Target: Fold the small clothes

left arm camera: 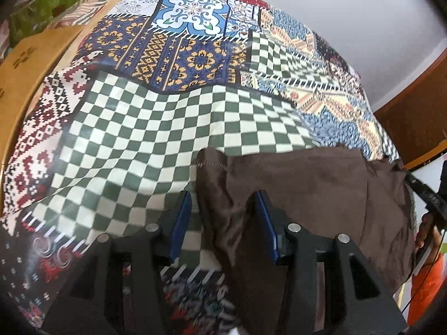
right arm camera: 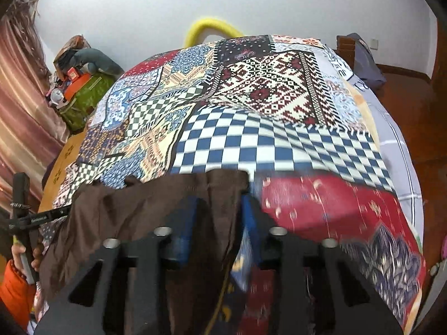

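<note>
A small brown garment (left arm camera: 301,184) hangs stretched between my two grippers above a patchwork bedspread (left arm camera: 156,128). In the left wrist view my left gripper (left arm camera: 223,203) has its blue-padded fingers (left arm camera: 181,217) apart, with the garment's left corner lying between them and draping over the right finger. In the right wrist view the brown garment (right arm camera: 145,203) covers my right gripper (right arm camera: 220,203). Its fingers (right arm camera: 248,215) pinch the garment's right edge. The other gripper's handle (right arm camera: 22,209) shows at the far left.
The bedspread (right arm camera: 268,89) covers a bed. A wooden edge (left arm camera: 25,64) runs along its left side, with green and orange bags (right arm camera: 81,95) and a pink curtain (right arm camera: 19,106) beyond. A yellow curved tube (right arm camera: 212,28) rises behind the bed. Wooden floor (right arm camera: 413,117) lies to the right.
</note>
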Demonstrator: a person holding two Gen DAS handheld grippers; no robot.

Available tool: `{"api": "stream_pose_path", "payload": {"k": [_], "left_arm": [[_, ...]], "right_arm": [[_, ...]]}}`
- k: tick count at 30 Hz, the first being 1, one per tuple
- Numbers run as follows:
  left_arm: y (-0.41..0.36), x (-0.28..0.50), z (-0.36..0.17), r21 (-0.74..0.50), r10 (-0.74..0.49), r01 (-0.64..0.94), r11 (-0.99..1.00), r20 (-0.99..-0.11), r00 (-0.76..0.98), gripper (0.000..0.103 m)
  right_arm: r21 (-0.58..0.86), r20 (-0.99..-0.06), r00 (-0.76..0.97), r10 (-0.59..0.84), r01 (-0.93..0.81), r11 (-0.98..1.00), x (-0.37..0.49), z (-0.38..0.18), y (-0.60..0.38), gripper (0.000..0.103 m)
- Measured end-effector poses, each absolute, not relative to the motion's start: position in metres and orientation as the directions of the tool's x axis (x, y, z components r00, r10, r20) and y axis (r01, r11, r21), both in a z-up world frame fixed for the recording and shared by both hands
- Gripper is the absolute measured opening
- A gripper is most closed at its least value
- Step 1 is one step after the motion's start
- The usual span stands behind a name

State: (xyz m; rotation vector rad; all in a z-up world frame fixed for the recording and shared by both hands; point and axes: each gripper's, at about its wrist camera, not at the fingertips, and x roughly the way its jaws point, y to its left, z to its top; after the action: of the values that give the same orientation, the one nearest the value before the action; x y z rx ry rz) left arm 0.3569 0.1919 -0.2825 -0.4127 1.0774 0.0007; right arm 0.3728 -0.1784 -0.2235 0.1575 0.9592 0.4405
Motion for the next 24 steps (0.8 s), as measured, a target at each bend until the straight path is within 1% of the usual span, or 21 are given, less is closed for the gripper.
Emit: {"api": "stream_pose_path", "payload": {"k": [1,2,3,4,6,8,10,12,15,18,19,20,22,24], "left_arm": [[0.191,0.358,-0.282,-0.330,-0.200,-0.194,0.924,-0.849,0.489,0.041],[0.190,0.358,-0.281,-0.334,-0.207,-0.182,0.925,-0.843,0.497,0.023],[0.188,0.357,-0.280,-0.321,-0.200,-0.166,0.932,-0.840,0.505,0.012],[0.187,0.357,-0.278,-0.300,-0.182,-0.161,0.940,-0.841,0.510,0.004],[0.184,0.352,-0.271,-0.239,-0.121,-0.154,0.959,-0.832,0.541,0.004],[0.187,0.348,-0.266,-0.193,-0.059,-0.184,0.964,-0.828,0.558,0.004],[0.196,0.346,-0.265,-0.184,-0.026,-0.230,0.955,-0.830,0.557,0.004],[0.204,0.347,-0.265,-0.158,0.018,-0.282,0.946,-0.845,0.534,0.004],[0.214,0.339,-0.257,-0.188,0.003,-0.299,0.935,-0.843,0.539,0.006],[0.218,0.323,-0.242,-0.212,-0.016,-0.291,0.933,-0.831,0.556,0.016],[0.216,0.318,-0.238,-0.209,-0.016,-0.285,0.935,-0.830,0.557,0.021],[0.214,0.312,-0.234,-0.196,-0.012,-0.272,0.942,-0.831,0.556,0.027],[0.206,0.300,-0.226,-0.159,0.003,-0.244,0.957,-0.832,0.554,0.029],[0.194,0.285,-0.220,-0.113,0.016,-0.198,0.974,-0.834,0.552,0.031]], "right_arm": [[0.320,-0.756,0.492,0.432,-0.298,0.899,0.374,-0.224,-0.176,0.008],[0.315,-0.755,0.492,0.434,-0.307,0.898,0.374,-0.225,-0.174,0.006],[0.291,-0.753,0.503,0.424,-0.322,0.901,0.371,-0.224,-0.170,0.005],[0.267,-0.754,0.511,0.412,-0.334,0.904,0.371,-0.224,-0.167,0.005],[0.220,-0.753,0.532,0.387,-0.351,0.910,0.369,-0.222,-0.163,0.004],[0.176,-0.742,0.572,0.350,-0.337,0.925,0.367,-0.219,-0.165,0.003],[0.167,-0.743,0.586,0.323,-0.305,0.938,0.369,-0.218,-0.169,0.003],[0.192,-0.761,0.561,0.325,-0.285,0.939,0.374,-0.222,-0.172,0.004],[0.186,-0.767,0.553,0.326,-0.295,0.937,0.370,-0.213,-0.171,0.006],[0.195,-0.757,0.557,0.342,-0.306,0.932,0.352,-0.197,-0.176,0.021],[0.200,-0.751,0.561,0.349,-0.310,0.929,0.347,-0.193,-0.177,0.029],[0.205,-0.738,0.572,0.359,-0.317,0.926,0.335,-0.186,-0.182,0.034],[0.205,-0.725,0.582,0.369,-0.329,0.922,0.317,-0.177,-0.184,0.037],[0.214,-0.720,0.579,0.383,-0.339,0.916,0.294,-0.170,-0.189,0.042]]}}
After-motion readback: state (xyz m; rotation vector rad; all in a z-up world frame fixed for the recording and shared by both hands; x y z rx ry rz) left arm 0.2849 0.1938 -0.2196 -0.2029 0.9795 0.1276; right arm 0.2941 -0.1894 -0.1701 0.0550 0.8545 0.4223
